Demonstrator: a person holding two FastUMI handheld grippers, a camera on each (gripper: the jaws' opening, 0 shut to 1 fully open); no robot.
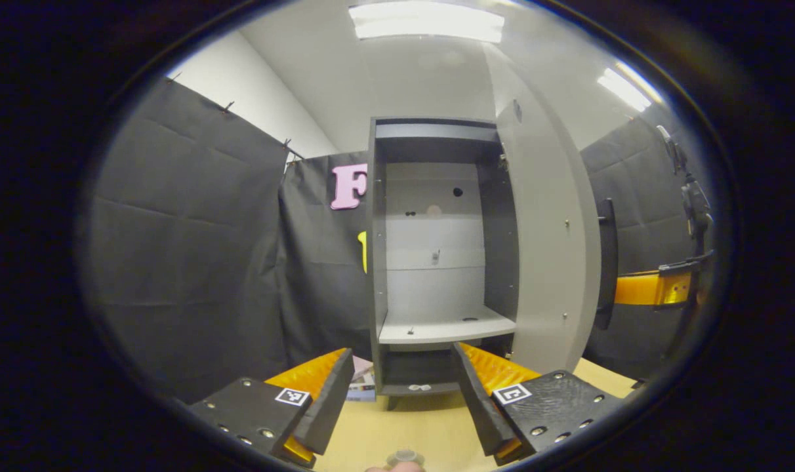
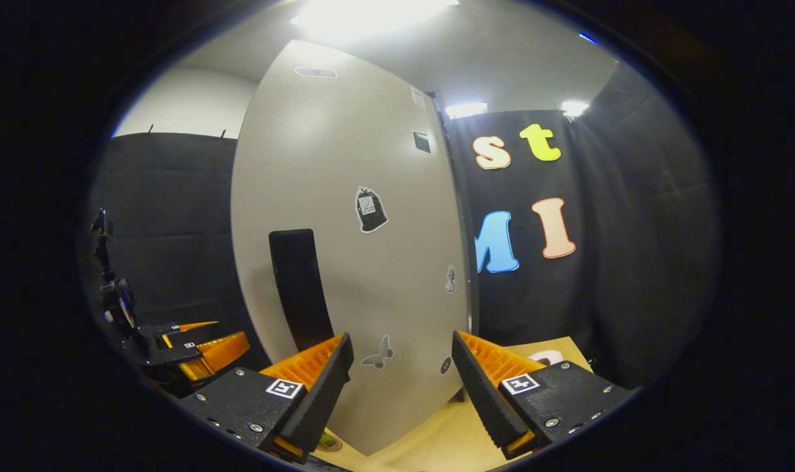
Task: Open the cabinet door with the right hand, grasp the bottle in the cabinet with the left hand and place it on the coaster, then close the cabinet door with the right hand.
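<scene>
I am holding my left gripper [image 1: 403,400] wide open and gripping nothing, facing the open cabinet [image 1: 437,262], a bottle cap [image 1: 405,457] just below its fingers, while my right gripper [image 2: 403,393], also spread and unloaded, is facing the cabinet's swung-out door [image 2: 351,249] beside its dark handle [image 2: 300,288].

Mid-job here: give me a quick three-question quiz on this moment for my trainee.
1. True or false: the cabinet door stands open.
2. The left gripper is: A) shut on a bottle, B) open and empty, C) shut on the door's edge.
3. Fill in: the right gripper faces the door's outer side, where a black ____ sits left of centre.

Key: 1 true; 2 B; 3 handle.
</scene>
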